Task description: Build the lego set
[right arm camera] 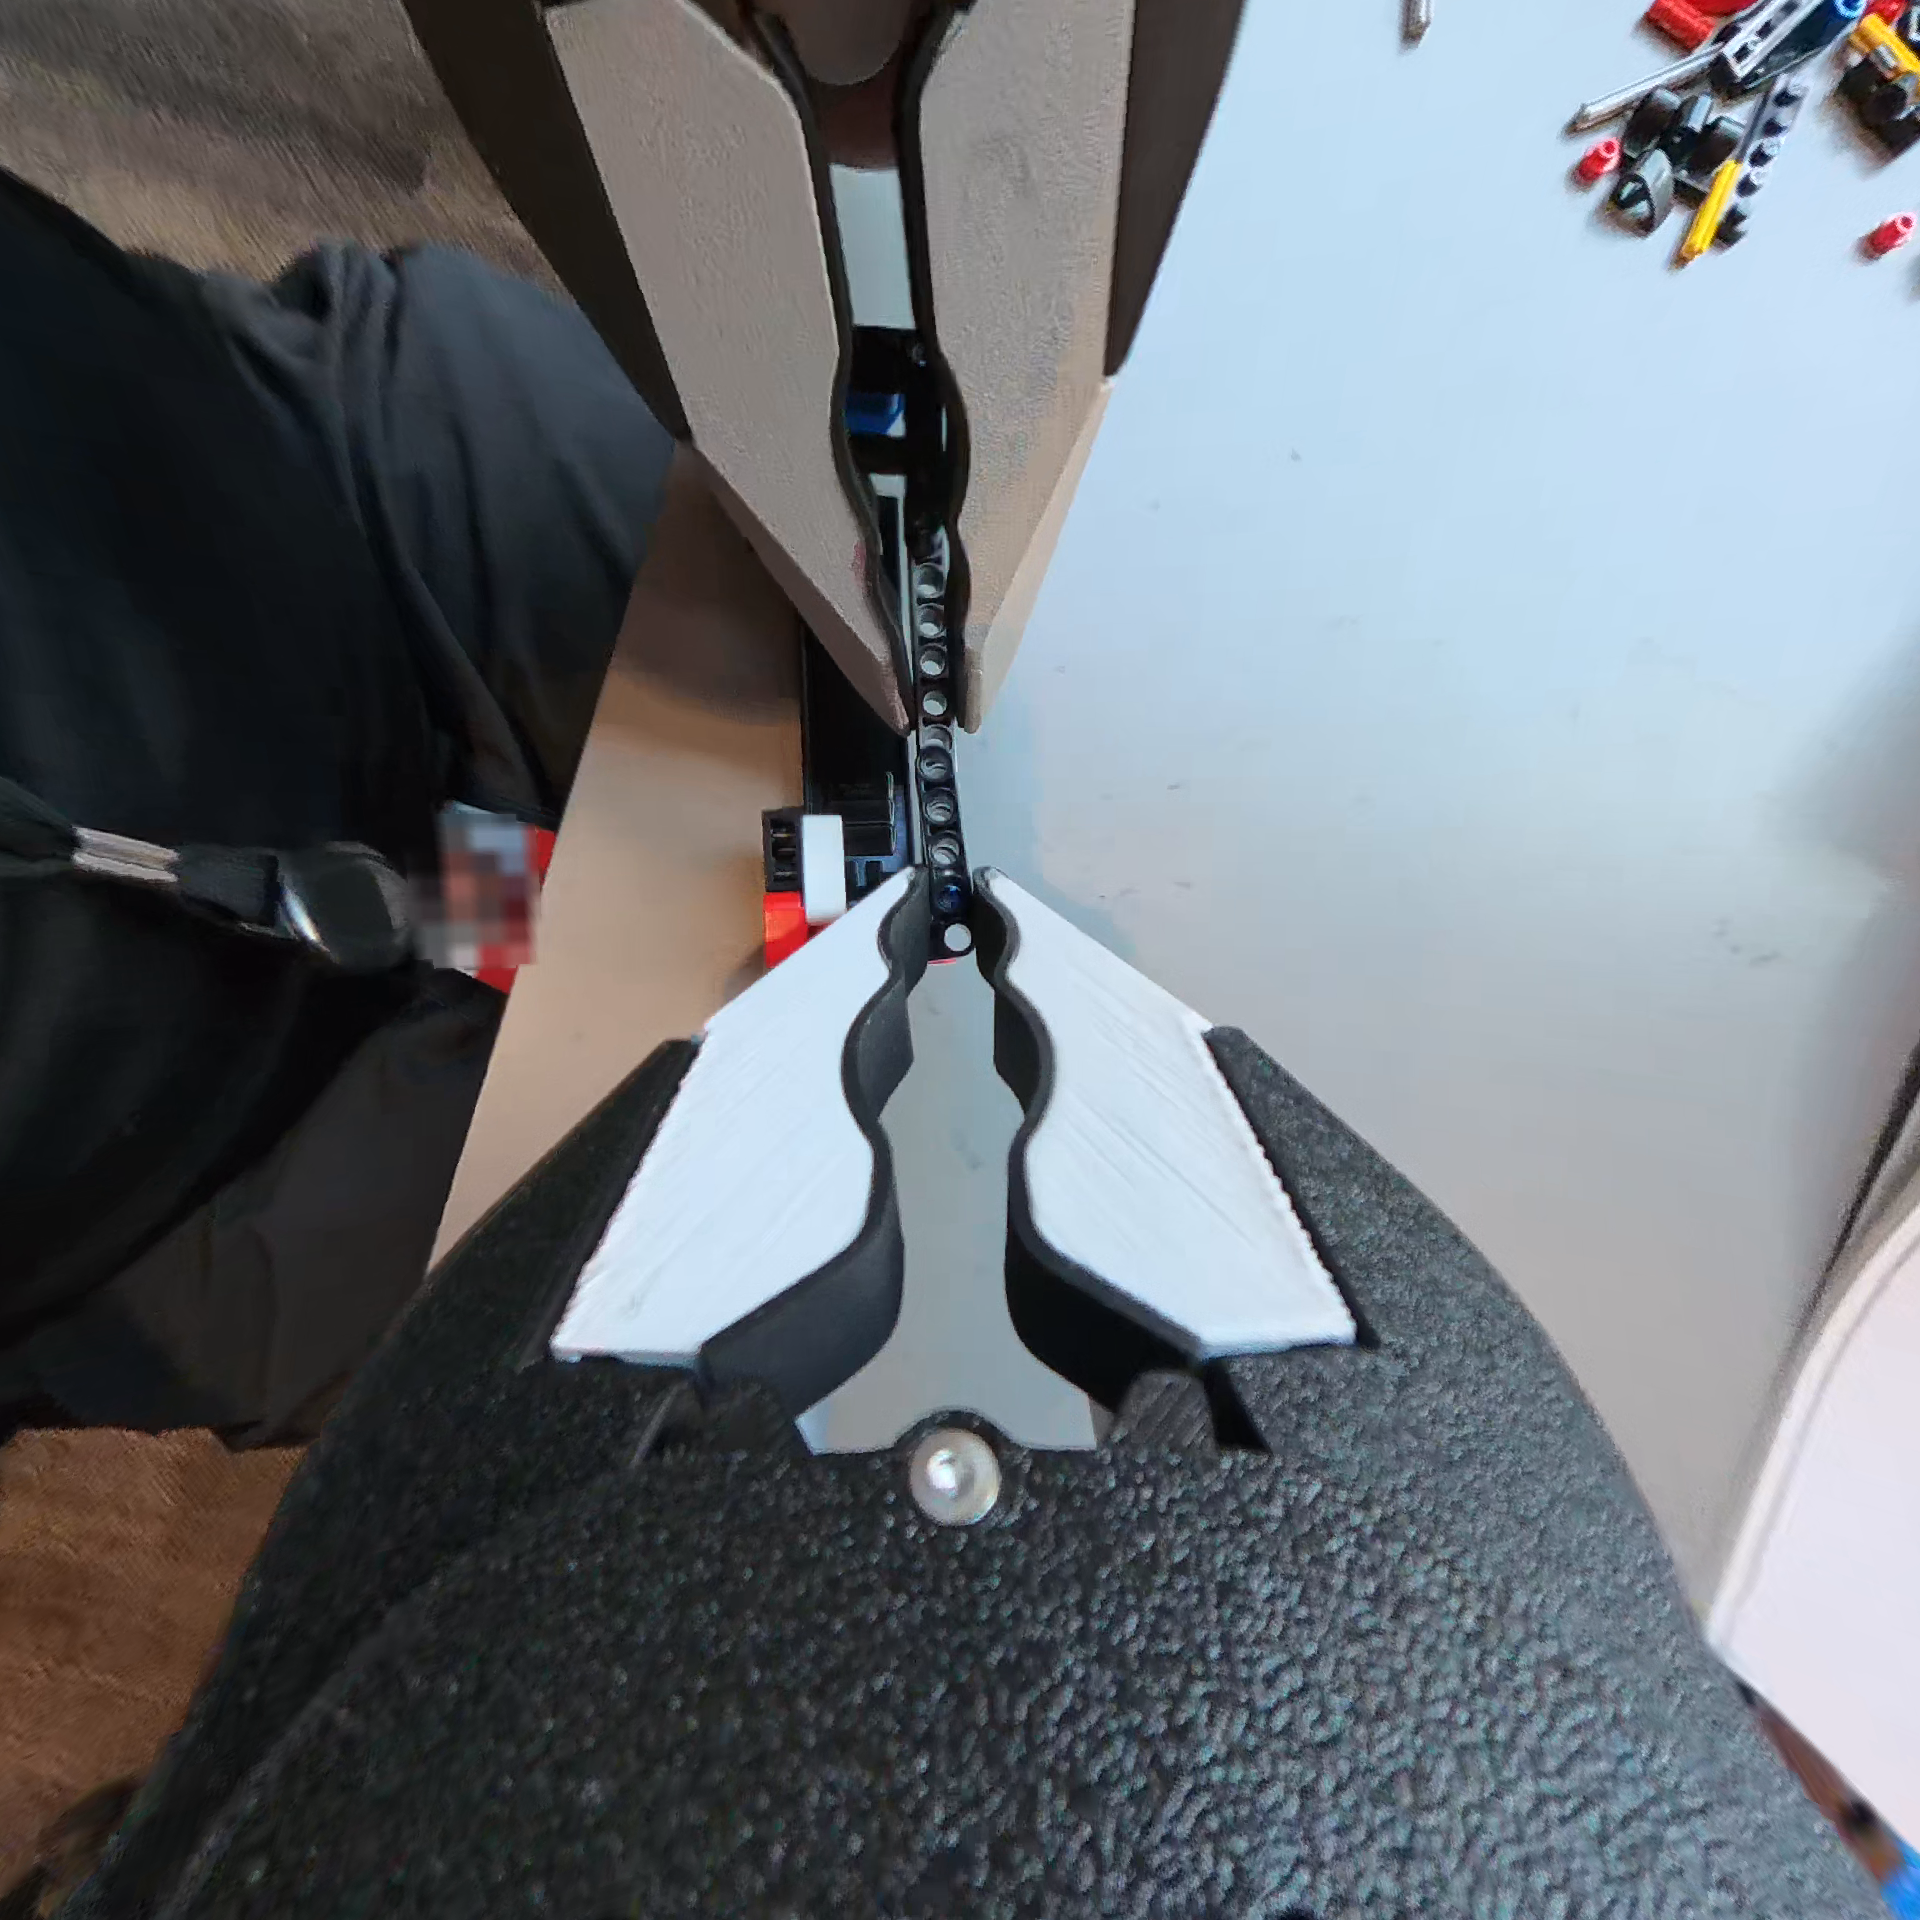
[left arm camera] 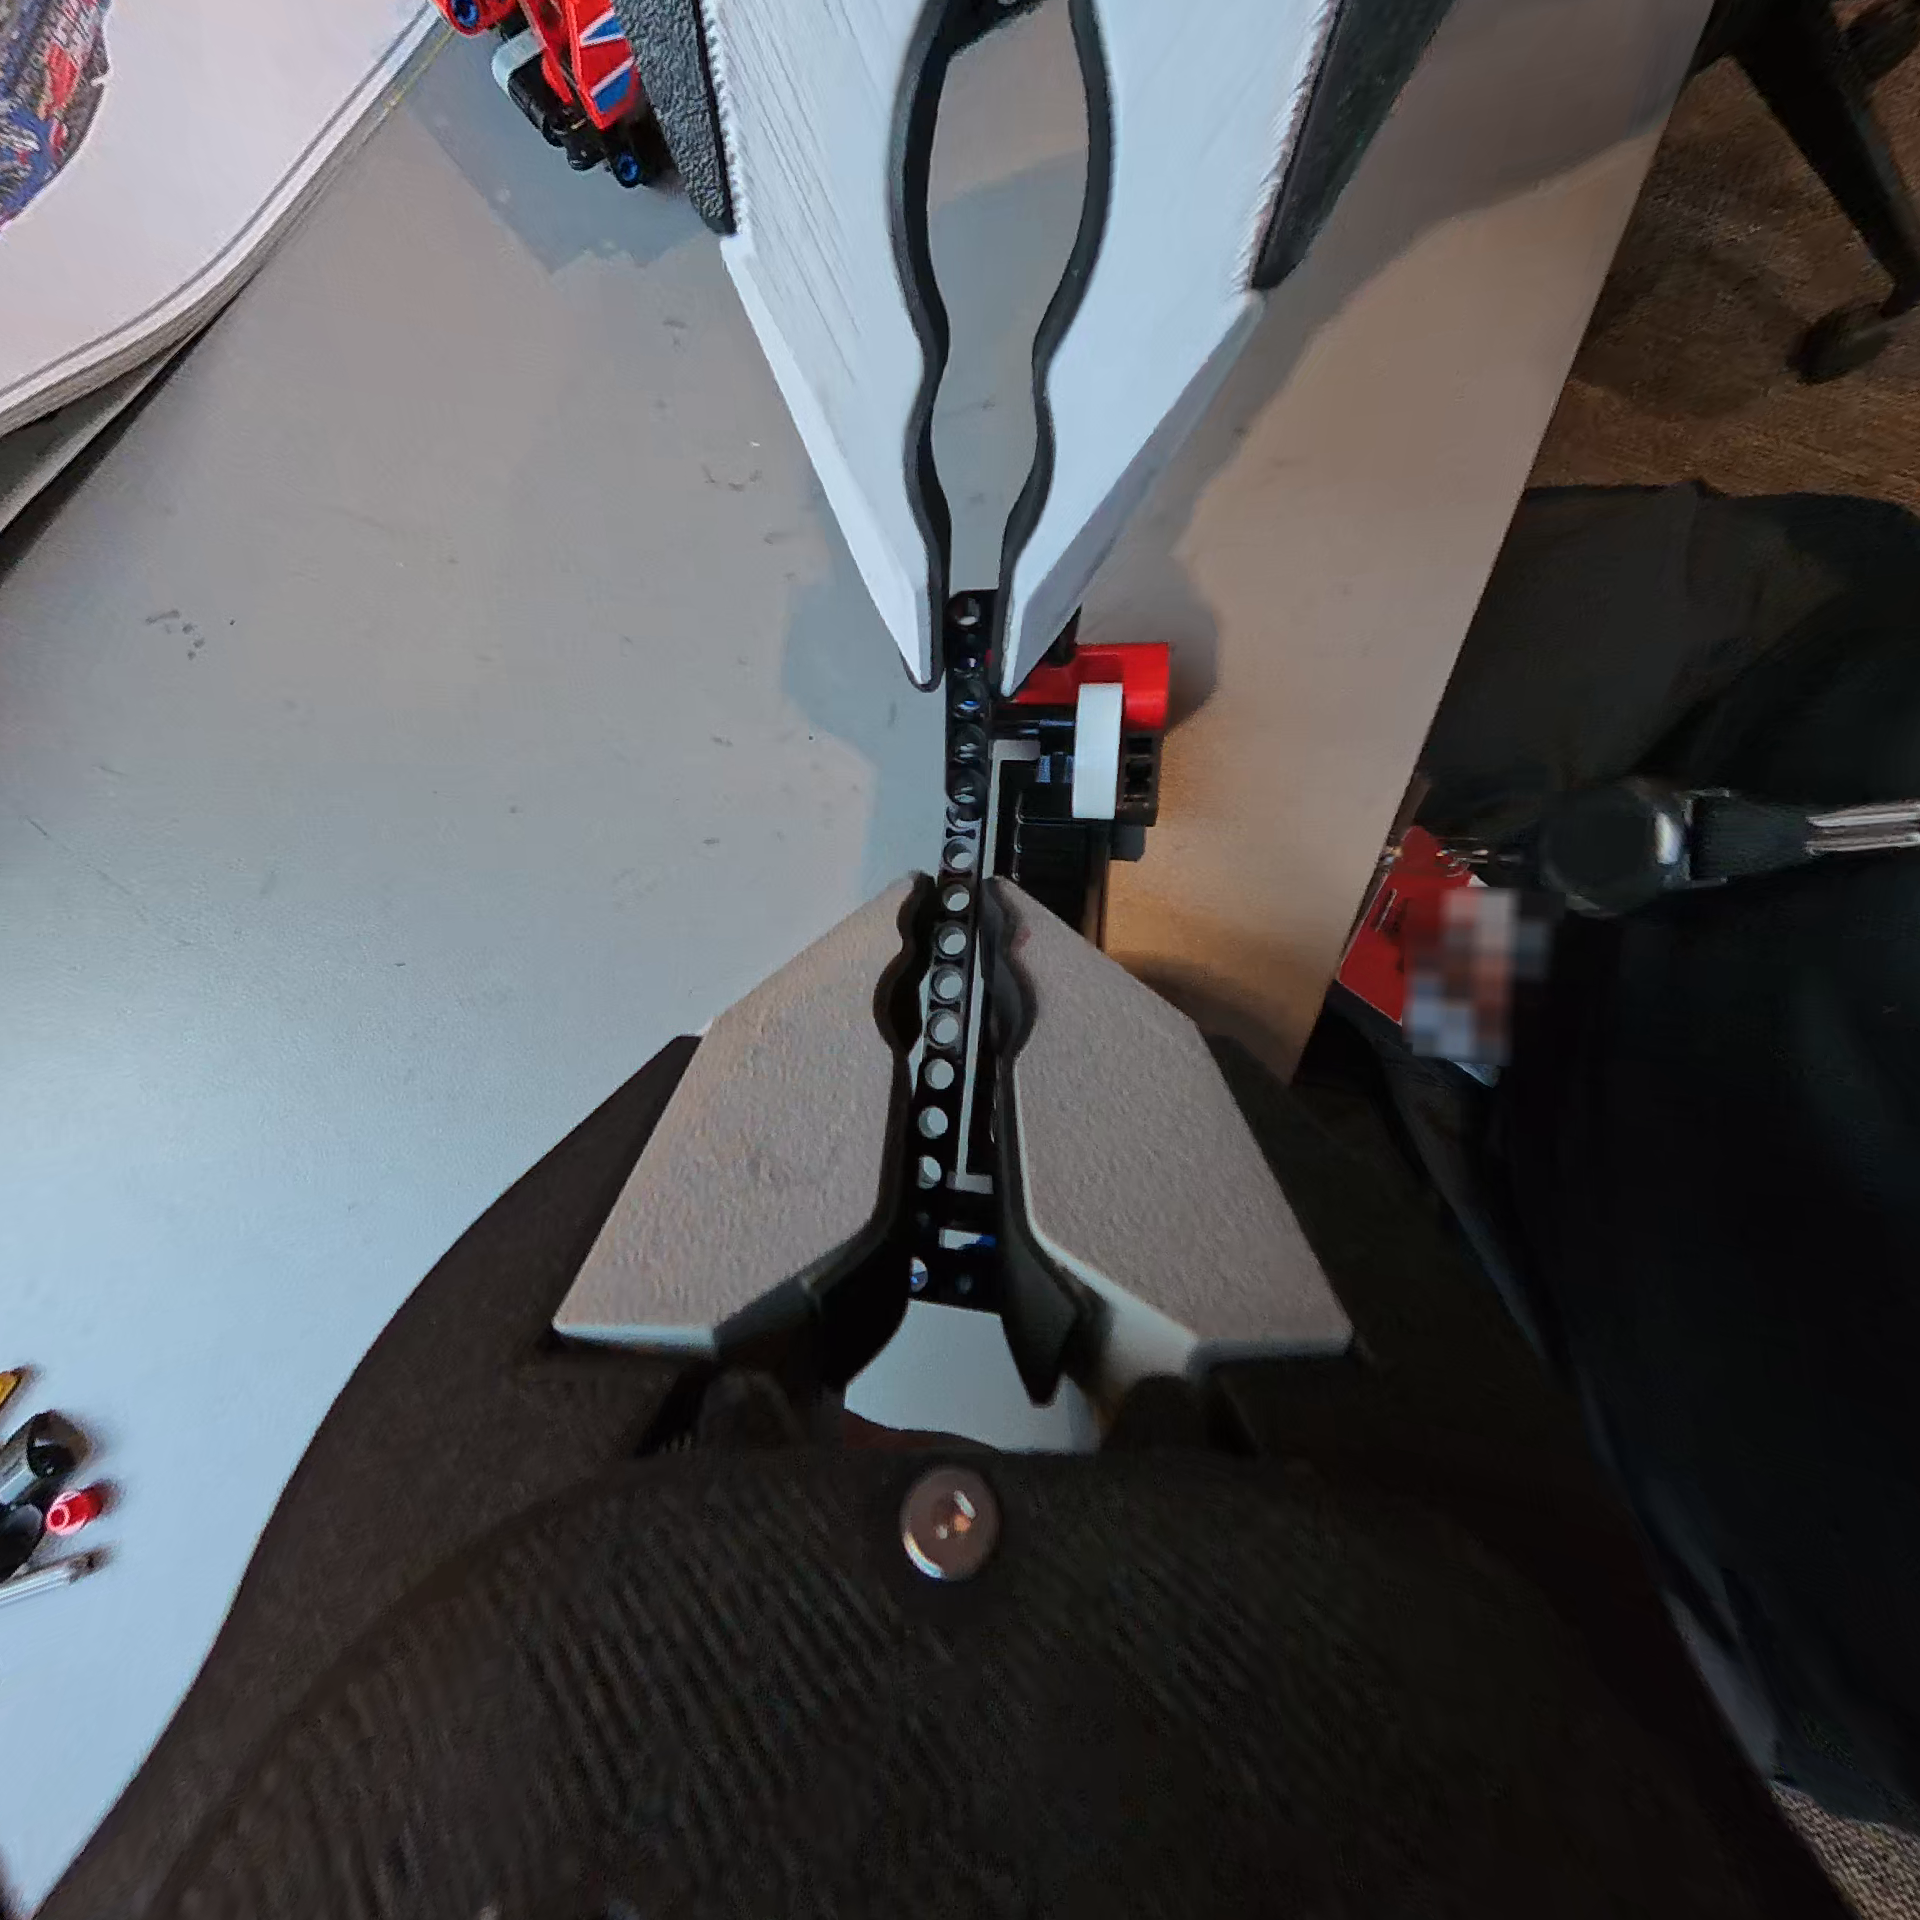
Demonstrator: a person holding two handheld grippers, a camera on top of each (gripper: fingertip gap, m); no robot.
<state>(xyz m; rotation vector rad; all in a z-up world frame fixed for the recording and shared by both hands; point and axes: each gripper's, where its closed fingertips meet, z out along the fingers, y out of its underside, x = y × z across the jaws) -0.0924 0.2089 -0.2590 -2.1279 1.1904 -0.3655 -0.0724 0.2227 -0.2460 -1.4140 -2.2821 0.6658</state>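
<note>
In the left wrist view, the left gripper (left arm camera: 954, 896) has its grey fingers (left arm camera: 769, 1101) drawn narrow onto the near end of a long black beam (left arm camera: 961, 831) pierced with a row of holes. The beam runs away from the camera above the pale table (left arm camera: 416, 831), close to the table's right edge. From the far side the right gripper (left arm camera: 971, 681), with white fingers (left arm camera: 831, 364), pinches the beam's far end, so both grippers hold the same piece tip to tip. Fixed to the beam's right side is a small block of red, white and black parts (left arm camera: 1101, 727). Near left lie a few loose pieces (left arm camera: 47, 1496). Far left sit a white booklet (left arm camera: 156, 208) and a red model (left arm camera: 577, 83).

The right wrist view shows the same grip from the other end, with a pile of loose pieces (right arm camera: 1745, 114) far right.
</note>
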